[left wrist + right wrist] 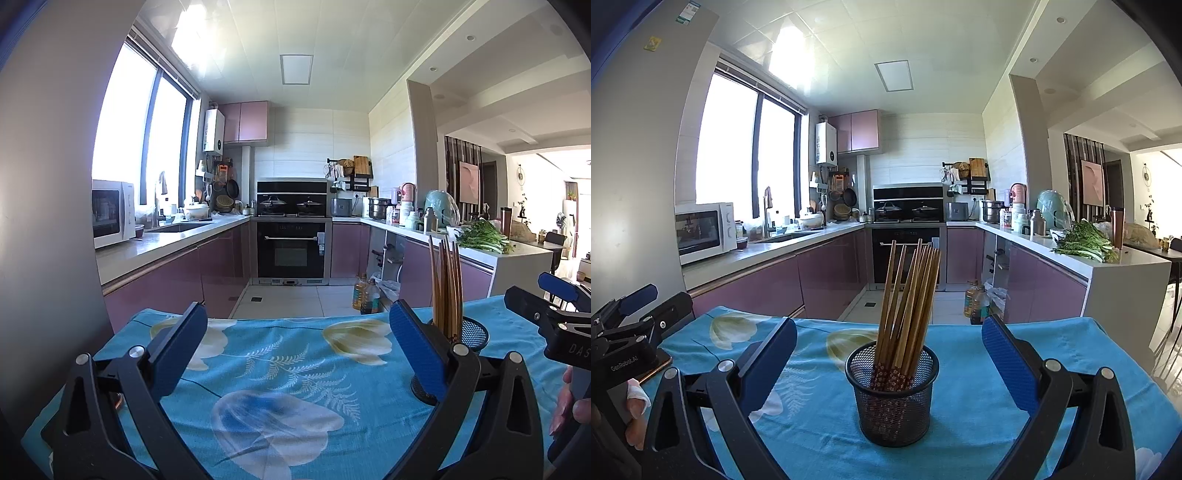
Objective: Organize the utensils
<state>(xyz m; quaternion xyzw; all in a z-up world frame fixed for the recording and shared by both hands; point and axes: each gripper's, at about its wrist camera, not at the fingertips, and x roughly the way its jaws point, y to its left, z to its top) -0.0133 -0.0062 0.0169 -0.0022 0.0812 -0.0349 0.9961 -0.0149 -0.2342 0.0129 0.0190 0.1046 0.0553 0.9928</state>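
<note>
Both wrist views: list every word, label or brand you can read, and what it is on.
"GenRobot.AI": on the left gripper body, seen in the right wrist view.
"DAS", cut off by the frame edge: on the right gripper body, seen in the left wrist view.
Stickers on the fridge: too small to read.
Label on the oven: too small to read.

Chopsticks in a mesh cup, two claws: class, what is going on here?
A person holds a claw in each hand over a blue floral tablecloth. The wooden chopsticks stand bundled in the black mesh cup. The right claw and left claw are both open, holding nothing.
</note>
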